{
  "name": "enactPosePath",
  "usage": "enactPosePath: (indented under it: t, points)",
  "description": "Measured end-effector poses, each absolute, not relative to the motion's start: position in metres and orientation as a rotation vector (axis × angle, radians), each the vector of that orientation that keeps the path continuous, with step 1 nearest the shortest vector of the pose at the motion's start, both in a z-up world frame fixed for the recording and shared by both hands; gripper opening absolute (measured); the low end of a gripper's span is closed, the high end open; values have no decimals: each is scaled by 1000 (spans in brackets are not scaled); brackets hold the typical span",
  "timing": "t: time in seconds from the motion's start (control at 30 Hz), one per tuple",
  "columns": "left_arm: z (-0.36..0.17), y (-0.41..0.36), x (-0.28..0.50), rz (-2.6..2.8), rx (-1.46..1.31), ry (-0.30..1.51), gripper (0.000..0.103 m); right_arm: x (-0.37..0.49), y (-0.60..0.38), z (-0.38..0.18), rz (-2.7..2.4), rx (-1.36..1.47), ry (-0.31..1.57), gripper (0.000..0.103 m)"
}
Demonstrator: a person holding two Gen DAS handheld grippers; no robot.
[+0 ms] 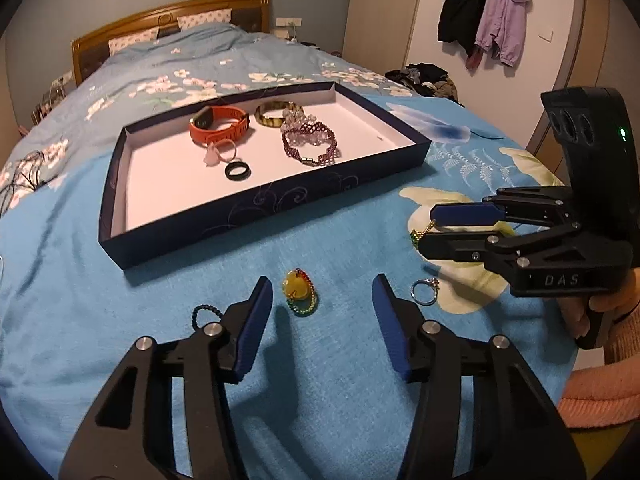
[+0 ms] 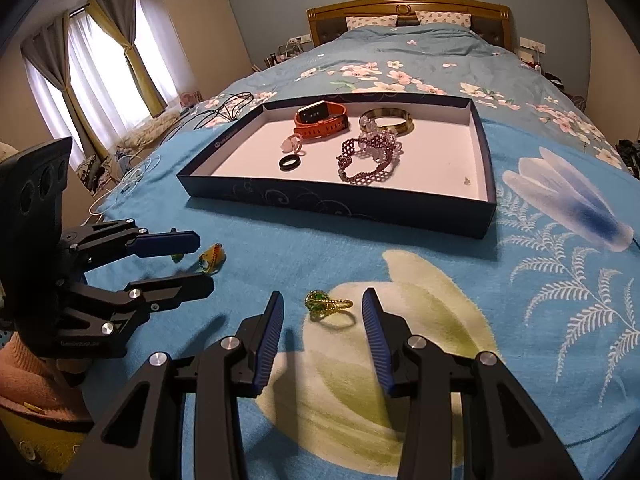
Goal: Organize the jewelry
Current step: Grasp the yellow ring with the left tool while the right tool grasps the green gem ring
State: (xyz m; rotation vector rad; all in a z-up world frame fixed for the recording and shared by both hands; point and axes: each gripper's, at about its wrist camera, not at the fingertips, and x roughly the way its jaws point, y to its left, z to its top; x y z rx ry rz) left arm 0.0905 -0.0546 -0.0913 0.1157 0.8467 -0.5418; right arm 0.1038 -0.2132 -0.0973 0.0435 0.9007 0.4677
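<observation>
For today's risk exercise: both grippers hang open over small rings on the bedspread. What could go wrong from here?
1. The yellow bead ring is small and lies on soft cloth; the left gripper may pinch fabric or flick it away.
2. The green ring could slip from the right gripper.
3. The silver ring lies close by and may get knocked.

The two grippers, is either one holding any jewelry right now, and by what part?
Neither. The left gripper brackets the yellow ring, the right gripper the green ring, pads clear.
</observation>
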Motion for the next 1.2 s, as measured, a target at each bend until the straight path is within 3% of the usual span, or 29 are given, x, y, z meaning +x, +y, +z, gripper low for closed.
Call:
enactPosePath:
  t: [0.33,0.6,0.9,1.2]
  points:
    - [-102,-52,106,-536,74,906,46,106,-211,-99,473,43,915,37]
    - [-102,-50,108,-505,73,907,28,108,-213,-100,459,43,918,29]
    - [-102,-49,108,-497,74,906,25,107,-214,-100,460,36,917,19]
    - [-101,-50,107,-482,89,898,18,105,-214,-98,463,36,908,16]
